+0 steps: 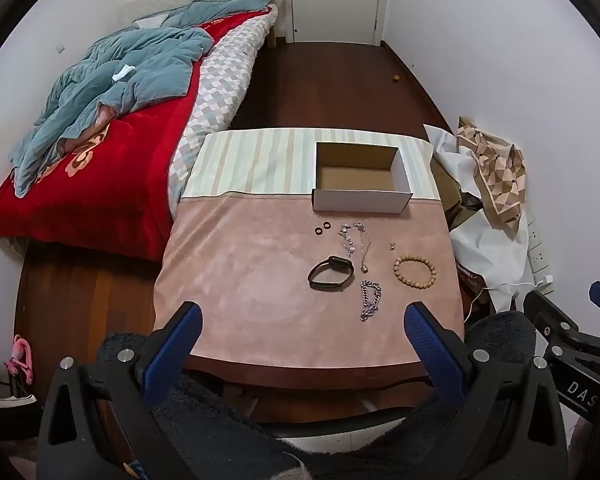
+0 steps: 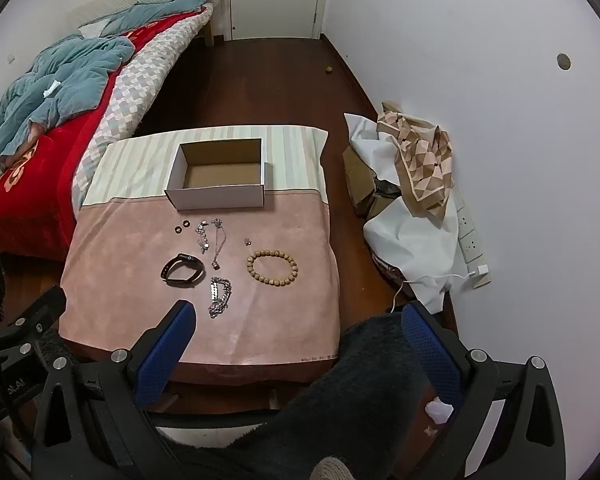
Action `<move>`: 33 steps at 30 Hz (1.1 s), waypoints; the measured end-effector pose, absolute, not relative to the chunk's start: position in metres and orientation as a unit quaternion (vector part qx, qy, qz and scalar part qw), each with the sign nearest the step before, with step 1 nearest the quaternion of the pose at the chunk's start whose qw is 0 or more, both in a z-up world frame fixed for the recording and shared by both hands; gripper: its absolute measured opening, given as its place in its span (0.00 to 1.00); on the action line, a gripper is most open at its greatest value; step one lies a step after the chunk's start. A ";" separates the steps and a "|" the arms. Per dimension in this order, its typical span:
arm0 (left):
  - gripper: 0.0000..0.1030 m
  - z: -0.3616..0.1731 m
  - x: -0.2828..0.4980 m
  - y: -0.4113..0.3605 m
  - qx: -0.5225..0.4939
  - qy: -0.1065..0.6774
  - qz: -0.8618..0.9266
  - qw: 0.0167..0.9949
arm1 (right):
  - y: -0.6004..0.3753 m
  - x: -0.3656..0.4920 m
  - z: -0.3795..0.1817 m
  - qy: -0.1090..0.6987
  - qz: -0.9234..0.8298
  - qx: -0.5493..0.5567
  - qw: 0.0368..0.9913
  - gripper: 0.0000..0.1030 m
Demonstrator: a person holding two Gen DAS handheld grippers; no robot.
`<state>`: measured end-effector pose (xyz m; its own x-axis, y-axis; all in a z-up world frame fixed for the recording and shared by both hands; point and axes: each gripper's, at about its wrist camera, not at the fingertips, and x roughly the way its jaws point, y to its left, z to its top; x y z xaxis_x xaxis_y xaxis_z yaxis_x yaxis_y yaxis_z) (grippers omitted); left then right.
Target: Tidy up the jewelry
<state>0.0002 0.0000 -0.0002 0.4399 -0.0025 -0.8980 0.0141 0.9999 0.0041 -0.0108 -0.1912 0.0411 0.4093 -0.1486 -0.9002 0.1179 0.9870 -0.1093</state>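
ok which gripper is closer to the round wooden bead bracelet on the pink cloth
Right. The right gripper hangs just short of the wooden bead bracelet, open; the left gripper, also open, sits further left, nearer the black watch.

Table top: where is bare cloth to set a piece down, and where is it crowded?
Free: the pink cloth left of the watch, the near edge strip ahead of both open grippers, and the striped cloth left of the empty box. Crowded: the patch between box and near edge, with rings, thin chains, bead bracelet and heavy chain.
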 end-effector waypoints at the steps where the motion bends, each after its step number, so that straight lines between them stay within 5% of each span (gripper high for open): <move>1: 1.00 0.000 0.000 0.000 0.005 0.529 -0.005 0.849 | -0.191 -0.011 0.040 0.539 -0.080 -0.016 0.839 1.00; 33: 1.00 0.001 -0.006 0.000 0.000 0.524 -0.009 0.852 | -0.190 -0.011 0.044 0.533 -0.082 -0.022 0.842 1.00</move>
<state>-0.0062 0.0002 0.0006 0.4513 -0.0150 -0.8923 0.0150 0.9998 -0.0092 -0.0106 -0.1899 0.0438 0.4182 -0.1617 -0.8938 0.1157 0.9855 -0.1242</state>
